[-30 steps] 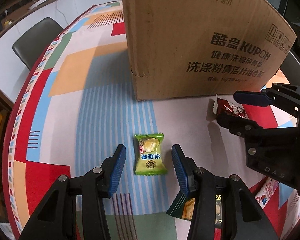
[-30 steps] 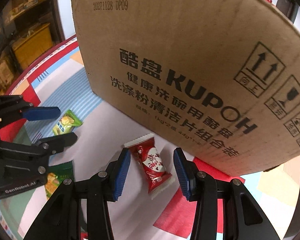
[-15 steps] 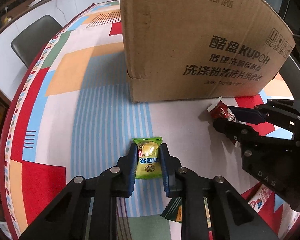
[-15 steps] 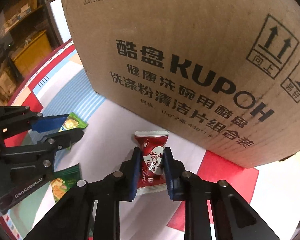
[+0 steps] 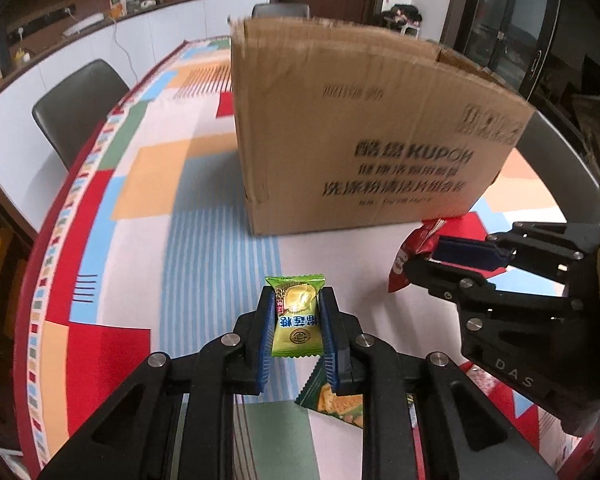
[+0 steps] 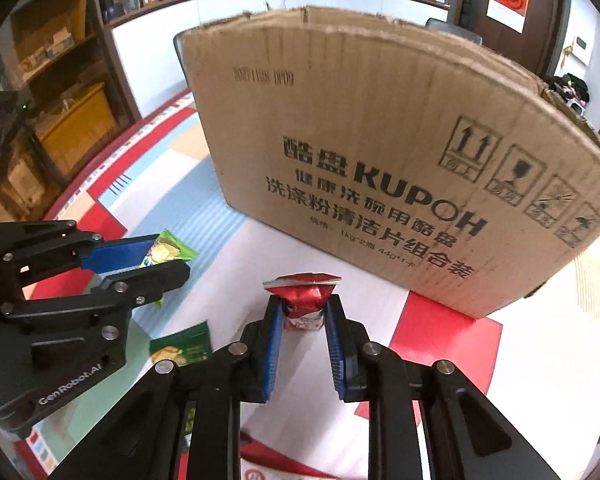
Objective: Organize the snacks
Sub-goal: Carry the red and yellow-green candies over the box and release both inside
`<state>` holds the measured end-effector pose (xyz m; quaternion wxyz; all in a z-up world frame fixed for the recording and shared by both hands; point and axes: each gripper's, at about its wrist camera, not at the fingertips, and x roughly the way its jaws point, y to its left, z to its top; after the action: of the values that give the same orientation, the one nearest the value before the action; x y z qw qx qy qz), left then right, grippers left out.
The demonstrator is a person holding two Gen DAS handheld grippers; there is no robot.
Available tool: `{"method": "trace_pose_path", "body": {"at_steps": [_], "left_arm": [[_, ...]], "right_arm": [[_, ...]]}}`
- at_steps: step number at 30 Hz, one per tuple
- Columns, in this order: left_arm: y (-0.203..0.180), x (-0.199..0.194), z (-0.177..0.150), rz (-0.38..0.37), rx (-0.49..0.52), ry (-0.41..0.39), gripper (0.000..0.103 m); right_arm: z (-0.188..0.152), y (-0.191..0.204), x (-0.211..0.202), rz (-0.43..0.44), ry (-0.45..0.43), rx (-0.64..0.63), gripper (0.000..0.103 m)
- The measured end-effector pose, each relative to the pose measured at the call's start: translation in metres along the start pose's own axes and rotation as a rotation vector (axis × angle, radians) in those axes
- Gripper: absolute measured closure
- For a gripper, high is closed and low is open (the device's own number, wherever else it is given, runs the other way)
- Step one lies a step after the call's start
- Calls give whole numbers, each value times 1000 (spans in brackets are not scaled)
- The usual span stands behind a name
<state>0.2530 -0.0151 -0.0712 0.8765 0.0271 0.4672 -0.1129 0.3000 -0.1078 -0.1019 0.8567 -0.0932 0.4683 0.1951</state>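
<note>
Two grippers up off the table, each w/ one candy. Left gripper [image 5: 296,322] squeezed tight on green candy [image 5: 297,320], blue pads [image 5: 265,340] pressing both sides, wrapper top poking out past the tips. Right gripper [image 6: 303,316] squeezed tight on red candy [image 6: 304,300], wrapper crumpled btwn its pads [image 6: 336,344]. Both candies held in the air, near front of big cardboard box [image 6: 380,140], not touching it. Box standing upright on striped, colorful tablecloth [image 5: 148,184], top open, black print on front. Right gripper to the right of left one, apart. Lying flat on the cloth under & btwn the grippers: dark green cracker pack [image 6: 182,346]. More packs at bottom edge, too hidden to tell. Gray chair [image 5: 76,100] beside table, far left.
</note>
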Motion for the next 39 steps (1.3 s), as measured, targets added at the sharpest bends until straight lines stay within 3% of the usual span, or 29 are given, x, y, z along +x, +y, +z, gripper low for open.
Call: {"method": "trace_pose_path", "body": {"at_steps": [16,29,39], "left_arm": [[-14,-67,10,-30,15,-179,81],[-28,-114,30,-55,60,-315,81],[-35,-137,58,-63,87,-399,81]], "right_arm": [[-8,-6,-74,66,-148,80,81],[6,-4,-140,52,-319,76,81],[23,-11,-167,39,-411,88,81]]}}
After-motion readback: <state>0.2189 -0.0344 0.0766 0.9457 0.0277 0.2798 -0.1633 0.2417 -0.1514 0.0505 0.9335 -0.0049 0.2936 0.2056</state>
